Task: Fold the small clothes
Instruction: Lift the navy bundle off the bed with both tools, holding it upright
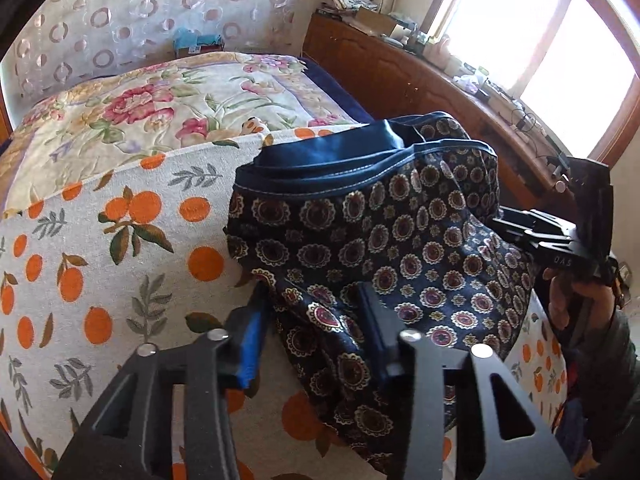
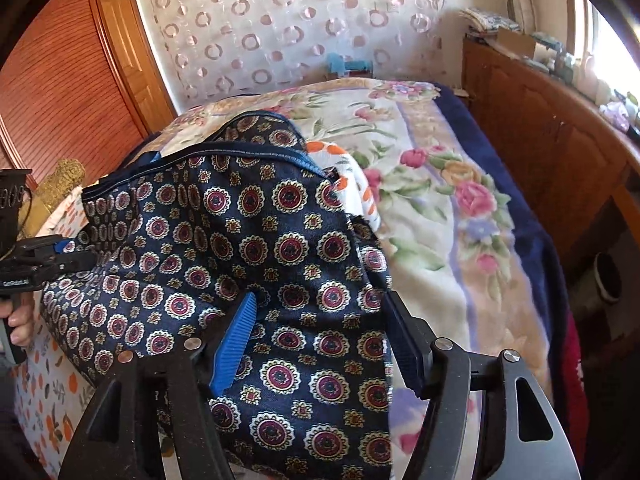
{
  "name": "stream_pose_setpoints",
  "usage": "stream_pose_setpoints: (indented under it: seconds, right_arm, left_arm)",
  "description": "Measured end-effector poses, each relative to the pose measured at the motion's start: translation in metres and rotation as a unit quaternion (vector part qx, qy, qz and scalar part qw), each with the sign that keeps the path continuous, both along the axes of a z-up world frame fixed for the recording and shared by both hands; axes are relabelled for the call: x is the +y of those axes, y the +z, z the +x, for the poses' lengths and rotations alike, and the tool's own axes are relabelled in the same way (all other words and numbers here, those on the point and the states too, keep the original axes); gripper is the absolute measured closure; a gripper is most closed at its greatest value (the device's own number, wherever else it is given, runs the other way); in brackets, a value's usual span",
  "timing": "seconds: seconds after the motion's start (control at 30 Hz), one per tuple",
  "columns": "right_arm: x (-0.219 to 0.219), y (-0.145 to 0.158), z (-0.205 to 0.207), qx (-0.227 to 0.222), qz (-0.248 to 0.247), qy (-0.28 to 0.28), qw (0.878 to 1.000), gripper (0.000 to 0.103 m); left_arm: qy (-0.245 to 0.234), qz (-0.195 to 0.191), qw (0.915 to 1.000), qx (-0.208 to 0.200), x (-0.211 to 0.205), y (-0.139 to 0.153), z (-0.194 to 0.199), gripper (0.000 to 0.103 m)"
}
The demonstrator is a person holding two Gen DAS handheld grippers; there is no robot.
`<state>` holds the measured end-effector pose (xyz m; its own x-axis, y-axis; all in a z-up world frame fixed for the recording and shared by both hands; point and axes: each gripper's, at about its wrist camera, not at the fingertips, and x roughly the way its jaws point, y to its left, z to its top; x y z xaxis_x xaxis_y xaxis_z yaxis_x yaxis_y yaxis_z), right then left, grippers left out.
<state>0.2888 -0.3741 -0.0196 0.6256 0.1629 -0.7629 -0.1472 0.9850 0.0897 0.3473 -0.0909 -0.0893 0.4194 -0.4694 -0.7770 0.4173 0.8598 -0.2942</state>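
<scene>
- A pair of navy shorts (image 1: 384, 240) printed with round medallions lies crumpled on a bed, atop a white cloth (image 1: 100, 248) patterned with oranges and leaves.
- The shorts' plain blue waistband (image 1: 320, 160) faces away from the cameras, toward a floral blanket (image 1: 160, 108) that covers the bed beyond the orange-print cloth.
- The left gripper (image 1: 316, 332) stands at the near edge of the shorts, a fold of the fabric bunched between its blue-padded fingers (image 1: 252, 344); whether the pads actually pinch the fold cannot be told.
- The right gripper (image 2: 320, 336) straddles the other near side of the shorts, jaws spread wide and released, fabric lying loose between its fingers (image 2: 236, 340).
- A person's hand (image 1: 576, 300) grips the handle of the right gripper just beside the shorts.
- A wooden cabinet (image 1: 400, 68) runs along the far side of the bed under a bright window (image 1: 560, 40).
</scene>
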Motion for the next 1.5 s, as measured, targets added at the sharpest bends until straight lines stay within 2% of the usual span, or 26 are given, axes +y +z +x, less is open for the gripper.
stream_pose_setpoints:
  seconds: [0.13,0.3,0.5,0.67,0.83,0.93,1.0,1.23,1.37,1.5]
  right_arm:
    - [-0.004,-0.001,0.005,0.006,0.016,0.007,1.0,0.037]
    - [-0.007,-0.007,0.009,0.021,0.031,0.018,0.999,0.037]
    - [-0.01,-0.008,0.01,0.017,0.024,0.014,0.999,0.039]
    - [0.007,-0.003,0.002,-0.009,-0.03,0.015,0.999,0.048]
    - [0.016,-0.004,-0.002,-0.012,-0.037,0.025,0.999,0.067]
    - [0.015,-0.004,0.001,-0.004,-0.026,0.036,0.999,0.089]
    - [0.015,-0.001,0.001,-0.005,-0.026,0.038,0.999,0.093]
    - [0.039,0.036,-0.018,-0.071,-0.05,0.056,0.995,0.097]
    - [0.065,0.048,-0.017,-0.089,-0.052,0.08,0.991,0.097]
    - [0.105,0.059,-0.01,-0.109,-0.047,0.114,0.986,0.097]
  left_arm:
    - [-0.004,-0.004,1.0,0.004,0.0,0.001,0.0,0.083]
    - [-0.022,0.002,0.9997,-0.013,-0.009,0.01,-0.01,0.096]
    - [-0.043,-0.015,0.9976,-0.051,-0.014,0.034,-0.029,0.097]
    - [-0.047,-0.03,0.996,-0.07,-0.01,0.051,-0.037,0.098]
    - [-0.051,-0.045,0.9944,-0.081,-0.007,0.06,-0.044,0.098]
    - [-0.053,-0.053,0.9936,-0.085,-0.007,0.064,-0.045,0.098]
    - [-0.053,-0.057,0.9928,-0.09,-0.007,0.067,-0.048,0.098]
    - [-0.052,-0.077,0.9882,-0.121,0.012,0.093,-0.067,0.098]
    - [-0.037,-0.085,0.9855,-0.142,0.04,0.109,-0.083,0.098]
    - [-0.001,-0.085,0.983,-0.163,0.085,0.122,-0.098,0.098]
